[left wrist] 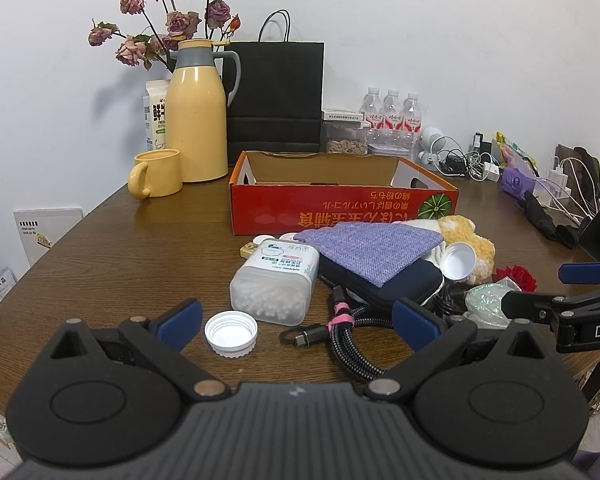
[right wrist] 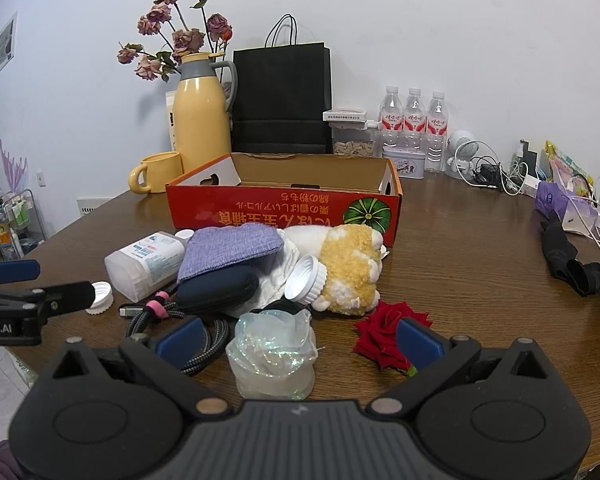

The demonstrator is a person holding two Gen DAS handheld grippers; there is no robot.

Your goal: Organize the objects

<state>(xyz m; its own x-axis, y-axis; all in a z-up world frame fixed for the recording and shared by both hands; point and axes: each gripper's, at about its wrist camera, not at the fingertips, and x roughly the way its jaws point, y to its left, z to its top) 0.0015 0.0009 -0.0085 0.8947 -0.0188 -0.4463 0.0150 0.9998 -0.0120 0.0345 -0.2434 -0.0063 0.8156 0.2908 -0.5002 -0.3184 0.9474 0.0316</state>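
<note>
1. The left gripper (left wrist: 296,322) hovers low over the near edge of the worktop (left wrist: 140,248), jaws spread wide and holding nothing. A loose white cap (left wrist: 231,334) lies between its fingers, just ahead.
2. Just beyond the cap, a clear tub of cotton swabs (left wrist: 276,280) lies on its side, touching a braided cable (left wrist: 352,336) bound with a pink tie.
3. At the centre, a purple cloth pouch (right wrist: 230,252) rests on a dark zip case (right wrist: 216,290), with a plush toy (right wrist: 352,268) behind; the pile sits directly in front of the red cardboard box (right wrist: 284,210), probably staged for loading into it.
4. The box stands open-topped; no contents show inside it.
5. The right gripper (right wrist: 298,340) is also released and empty, with a crinkled clear bag (right wrist: 274,354) between its fingers, likely the next pick.
6. A red fabric rose (right wrist: 388,338) lies beside the right finger.
</note>
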